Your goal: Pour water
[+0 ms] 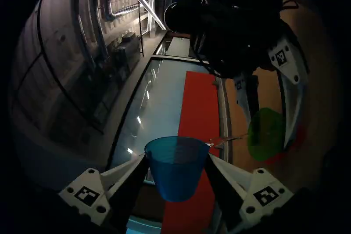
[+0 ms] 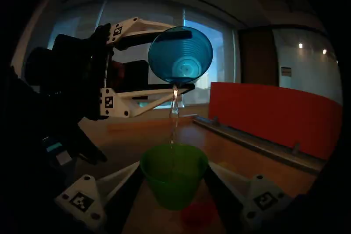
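- Sitting lowest and closest in the left gripper view, the blue cup (image 1: 177,172) is being pinched at bottom centre by the left gripper (image 1: 177,158), with one white finger pressing on each side of it
- Water (image 1: 228,138) is leaving the cup's rim in a thin stream and heading toward the right of that frame, where the green cup (image 1: 265,133) is showing right of centre
- At bottom centre of the right gripper view, the right gripper (image 2: 174,166) is clamping the green cup, both fingers touching its walls and its mouth facing up; whether it is resting on the wooden table (image 2: 245,150) I cannot tell
- Above it, in the upper middle of that frame, the blue cup is lying tipped on its side, its open mouth facing the camera, and the stream is falling straight down into the green cup
- A red panel (image 2: 272,111) is standing along the right of the frame, at the far edge of the table
- A pale window (image 2: 131,19) is glowing behind the raised cup
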{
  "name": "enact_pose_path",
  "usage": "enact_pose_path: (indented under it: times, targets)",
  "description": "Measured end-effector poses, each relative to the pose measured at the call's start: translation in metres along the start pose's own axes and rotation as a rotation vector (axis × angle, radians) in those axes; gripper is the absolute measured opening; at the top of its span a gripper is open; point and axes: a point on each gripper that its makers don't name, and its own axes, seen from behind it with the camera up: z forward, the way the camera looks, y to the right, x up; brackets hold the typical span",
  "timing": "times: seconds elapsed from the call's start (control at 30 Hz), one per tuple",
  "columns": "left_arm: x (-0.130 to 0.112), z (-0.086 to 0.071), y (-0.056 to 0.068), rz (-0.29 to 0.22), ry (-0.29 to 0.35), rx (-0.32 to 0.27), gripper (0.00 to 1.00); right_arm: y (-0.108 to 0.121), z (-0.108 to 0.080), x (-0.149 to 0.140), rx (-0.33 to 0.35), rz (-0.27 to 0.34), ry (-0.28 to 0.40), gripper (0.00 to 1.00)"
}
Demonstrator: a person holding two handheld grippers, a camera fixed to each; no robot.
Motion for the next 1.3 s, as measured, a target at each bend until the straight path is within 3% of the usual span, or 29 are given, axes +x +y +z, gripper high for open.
enact_pose_path:
  times: [0.4,0.9,1.3]
  targets:
    - [0.005,-0.001,-0.009,0.084,0.008,0.020,0.85,0.000,0.001,0.003,-0.001,-0.003,0.003,0.90]
    - [0.017,-0.011,-0.008,0.188,0.021,0.048,0.85,0.002,-0.001,0.003,-0.008,-0.005,0.007,0.90]
    - [0.020,-0.010,-0.005,0.203,0.027,0.051,0.85,0.003,-0.001,0.004,-0.011,-0.004,0.009,0.90]
